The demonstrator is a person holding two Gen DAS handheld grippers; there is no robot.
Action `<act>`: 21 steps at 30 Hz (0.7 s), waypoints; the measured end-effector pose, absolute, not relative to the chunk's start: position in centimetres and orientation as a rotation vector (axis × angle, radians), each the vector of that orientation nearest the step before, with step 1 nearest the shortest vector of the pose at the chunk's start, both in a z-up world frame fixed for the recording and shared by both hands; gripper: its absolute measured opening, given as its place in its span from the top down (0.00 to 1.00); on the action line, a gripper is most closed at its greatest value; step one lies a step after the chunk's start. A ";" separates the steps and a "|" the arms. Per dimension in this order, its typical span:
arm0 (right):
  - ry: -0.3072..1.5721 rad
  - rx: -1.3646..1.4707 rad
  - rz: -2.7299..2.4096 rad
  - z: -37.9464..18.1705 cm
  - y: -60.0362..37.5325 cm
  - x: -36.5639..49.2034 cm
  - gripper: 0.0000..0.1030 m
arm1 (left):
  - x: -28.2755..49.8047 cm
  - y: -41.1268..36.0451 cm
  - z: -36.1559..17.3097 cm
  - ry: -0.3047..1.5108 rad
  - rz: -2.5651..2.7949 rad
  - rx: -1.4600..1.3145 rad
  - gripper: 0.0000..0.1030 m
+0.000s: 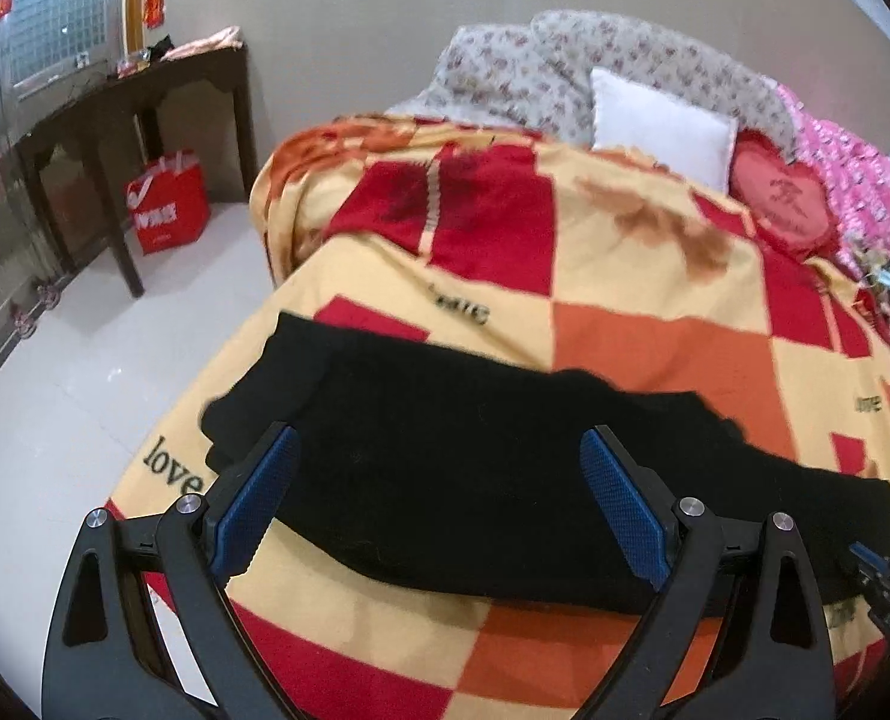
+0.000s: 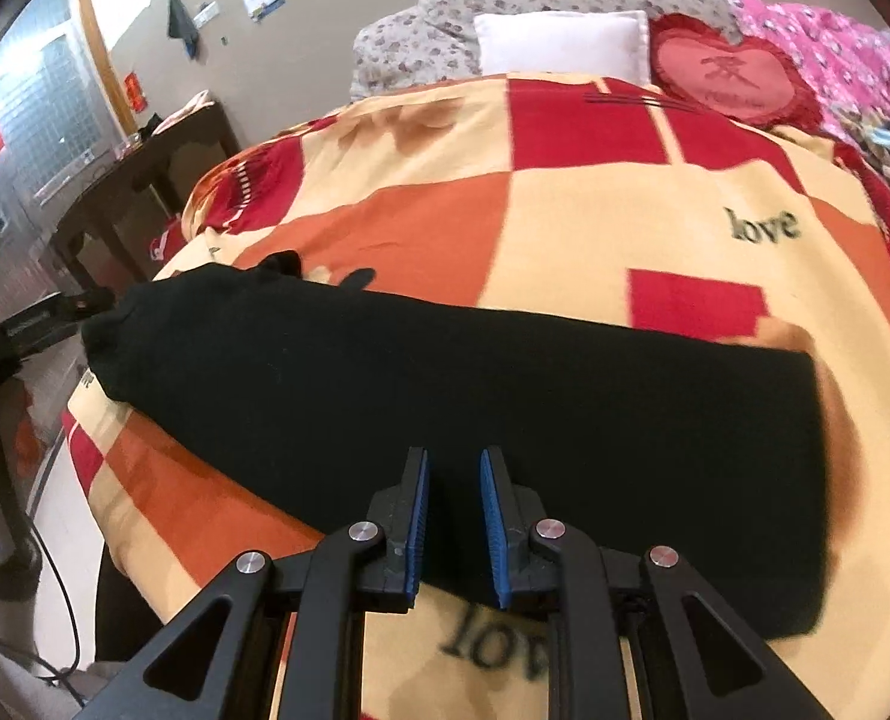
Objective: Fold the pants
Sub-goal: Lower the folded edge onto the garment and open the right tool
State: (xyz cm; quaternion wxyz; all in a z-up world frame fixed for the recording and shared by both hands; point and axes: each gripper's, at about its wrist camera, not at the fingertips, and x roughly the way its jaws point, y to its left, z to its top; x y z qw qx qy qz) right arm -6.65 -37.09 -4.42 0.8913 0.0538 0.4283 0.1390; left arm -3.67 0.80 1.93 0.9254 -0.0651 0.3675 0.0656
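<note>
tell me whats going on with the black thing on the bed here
A person holding a gripper in each hand is folding black pants laid in a long strip across a checked blanket on the bed. The left gripper hangs wide open over one end of the pants, gripping nothing. The right gripper is above the near edge with its jaws close together and a narrow gap showing, no cloth between them. Pillows sit at the far end.

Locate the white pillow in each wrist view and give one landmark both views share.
Left wrist view: the white pillow sits upper right of centre, against the floral bedding, left of the red heart cushion.
Right wrist view: the white pillow is at top centre, again left of the red heart cushion.
Shared landmark: the black pants lying across the checked blanket.
</note>
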 end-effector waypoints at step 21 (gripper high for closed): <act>0.847 0.210 0.097 -4.3 -44.8 -6.9 0.82 | 1.2 -9.4 -4.6 0.958 -0.094 -0.004 0.08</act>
